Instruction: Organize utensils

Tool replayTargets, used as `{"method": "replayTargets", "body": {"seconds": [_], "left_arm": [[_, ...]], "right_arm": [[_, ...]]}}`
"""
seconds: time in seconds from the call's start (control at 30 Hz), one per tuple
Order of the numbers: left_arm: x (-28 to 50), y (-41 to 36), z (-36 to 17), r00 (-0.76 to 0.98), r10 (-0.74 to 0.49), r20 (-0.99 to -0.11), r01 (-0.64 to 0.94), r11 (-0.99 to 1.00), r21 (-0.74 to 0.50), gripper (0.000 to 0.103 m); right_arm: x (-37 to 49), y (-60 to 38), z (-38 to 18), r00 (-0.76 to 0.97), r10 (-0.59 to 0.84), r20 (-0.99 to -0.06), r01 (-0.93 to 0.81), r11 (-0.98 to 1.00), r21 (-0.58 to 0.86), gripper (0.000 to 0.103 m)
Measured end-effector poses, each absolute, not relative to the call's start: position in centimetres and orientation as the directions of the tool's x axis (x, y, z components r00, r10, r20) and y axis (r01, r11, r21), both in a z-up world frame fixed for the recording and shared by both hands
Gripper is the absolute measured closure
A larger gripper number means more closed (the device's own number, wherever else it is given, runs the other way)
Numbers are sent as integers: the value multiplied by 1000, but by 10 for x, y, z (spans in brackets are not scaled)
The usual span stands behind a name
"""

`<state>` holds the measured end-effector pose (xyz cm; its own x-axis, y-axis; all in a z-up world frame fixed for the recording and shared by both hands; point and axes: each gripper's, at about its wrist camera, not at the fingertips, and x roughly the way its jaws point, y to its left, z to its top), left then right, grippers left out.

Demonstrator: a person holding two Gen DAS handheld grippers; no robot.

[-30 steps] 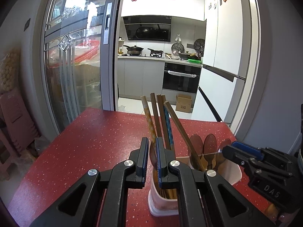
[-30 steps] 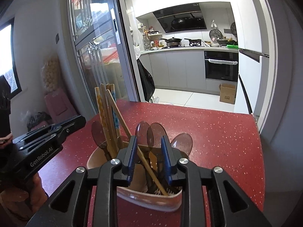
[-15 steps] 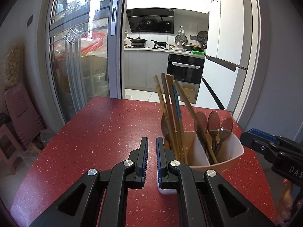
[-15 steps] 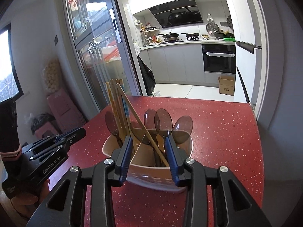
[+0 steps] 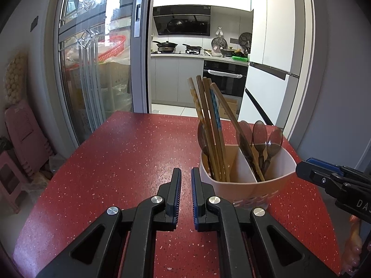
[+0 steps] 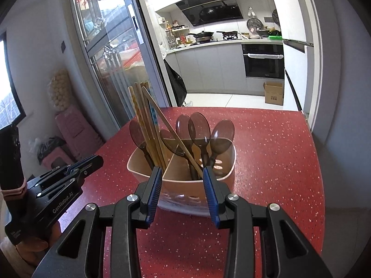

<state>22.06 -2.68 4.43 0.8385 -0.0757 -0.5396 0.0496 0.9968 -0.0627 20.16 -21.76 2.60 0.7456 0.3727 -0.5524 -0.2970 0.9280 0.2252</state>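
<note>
Utensil holder (image 6: 183,180), pale pink, two compartments split by a divider, stands on the red speckled table (image 5: 129,153) toward its right half. Left compartment: bundle of chopsticks (image 5: 208,125) upright, leaning slightly, plus one brown translucent spoon behind them. Right compartment: cluster of brown spoons (image 6: 201,129), bowls up. One stray chopstick (image 6: 171,136) lies slantwise across the divider, its tip down among the spoons.

Right gripper (image 6: 183,185): fingers apart, having just been opening; nothing pressed between them. The holder's near wall shows through the gap, apparently beyond the tips. Left gripper (image 5: 185,185): fingers drawn together to a narrow slit, empty, just left of the holder and not touching it.

No loose utensils visible on the table in either view.

Judgement: sorting looks almost done; everything is inside the holder. What is left, by the look of it, is one spoon in the chopstick side and the slanted chopstick in the spoon side. Whether those count as errors I cannot tell.

Beyond: glass sliding door, kitchen with oven and stove.
</note>
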Motion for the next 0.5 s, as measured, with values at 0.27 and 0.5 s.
{"method": "replayTargets", "body": {"seconds": [0.27, 0.5], "left_arm": [[210, -23, 40, 855, -32, -517, 5, 999, -53, 0], [206, -26, 30, 845, -31, -534, 19, 999, -28, 0]], "right_arm": [[195, -223, 21, 740, 358, -569, -265, 933, 242, 63], [188, -224, 16, 734, 350, -582, -253, 936, 244, 63]]}}
